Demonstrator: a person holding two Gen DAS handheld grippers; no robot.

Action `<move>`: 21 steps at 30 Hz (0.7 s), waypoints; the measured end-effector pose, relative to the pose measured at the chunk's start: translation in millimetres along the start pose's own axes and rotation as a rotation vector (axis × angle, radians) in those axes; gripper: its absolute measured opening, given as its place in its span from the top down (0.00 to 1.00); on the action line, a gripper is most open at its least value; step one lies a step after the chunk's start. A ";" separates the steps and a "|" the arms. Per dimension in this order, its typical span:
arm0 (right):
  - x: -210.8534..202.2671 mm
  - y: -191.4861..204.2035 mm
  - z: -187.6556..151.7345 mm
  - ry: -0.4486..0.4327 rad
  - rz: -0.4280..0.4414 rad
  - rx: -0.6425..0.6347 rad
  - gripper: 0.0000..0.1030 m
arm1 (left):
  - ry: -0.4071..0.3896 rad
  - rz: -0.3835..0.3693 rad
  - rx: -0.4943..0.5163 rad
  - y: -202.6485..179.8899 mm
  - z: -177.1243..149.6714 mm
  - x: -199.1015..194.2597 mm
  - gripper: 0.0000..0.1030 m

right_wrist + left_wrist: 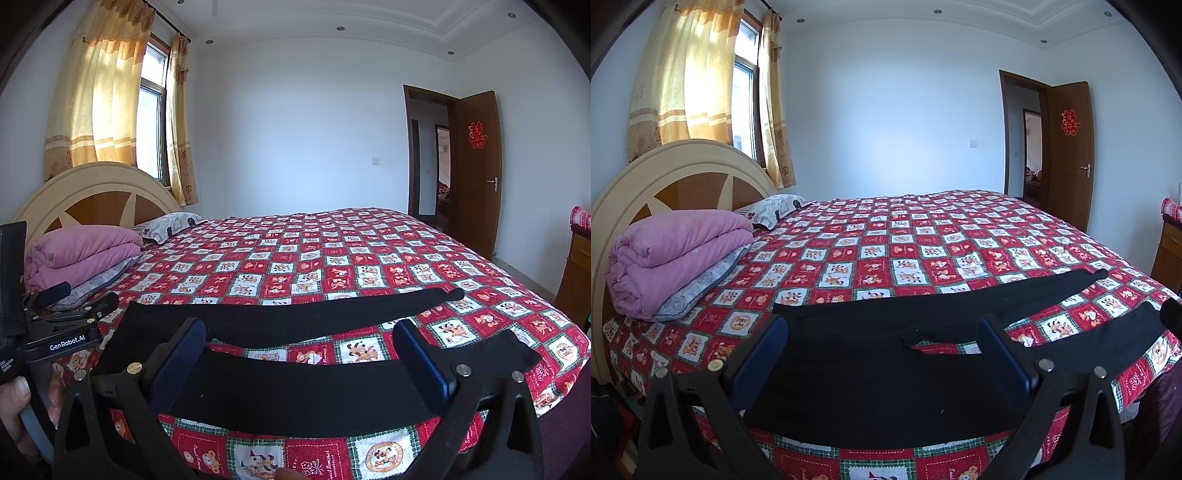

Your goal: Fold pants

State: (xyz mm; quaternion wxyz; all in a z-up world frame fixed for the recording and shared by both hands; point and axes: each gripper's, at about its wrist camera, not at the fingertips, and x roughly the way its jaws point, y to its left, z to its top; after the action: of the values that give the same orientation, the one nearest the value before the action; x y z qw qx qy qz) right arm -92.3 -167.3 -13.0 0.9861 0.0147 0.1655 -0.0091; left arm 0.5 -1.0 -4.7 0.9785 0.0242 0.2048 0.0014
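Note:
Black pants (871,354) lie spread flat on the near edge of the bed, waist to the left, two legs splayed apart to the right. My left gripper (882,328) is open, its blue pads wide apart above the waist and crotch part. My right gripper (299,334) is open above the near leg (295,391), and the far leg (314,314) lies beyond it. The left gripper's body (59,332) shows at the left of the right wrist view, held by a hand. Neither gripper holds cloth.
The bed (923,236) has a red patterned cover. A folded pink quilt (672,254) and a pillow (772,208) lie by the headboard (683,173) at left. An open wooden door (1067,147) stands at the back right. A wooden cabinet (1167,247) is at the far right.

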 end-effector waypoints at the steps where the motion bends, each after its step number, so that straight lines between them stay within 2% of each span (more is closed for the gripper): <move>1: 0.7 -0.1 -0.1 0.001 0.000 0.001 0.01 | 0.001 0.000 0.000 0.2 0.0 0.1 0.00; 21: 4.1 4.7 -3.7 0.015 0.004 -0.008 0.01 | 0.004 0.000 -0.005 1.6 -2.6 1.1 0.00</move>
State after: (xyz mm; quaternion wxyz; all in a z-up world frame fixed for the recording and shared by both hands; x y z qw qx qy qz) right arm -89.5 -162.5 -17.7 0.9848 0.0111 0.1731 -0.0062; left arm 0.5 0.8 -7.4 0.9781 0.0217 0.2069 0.0022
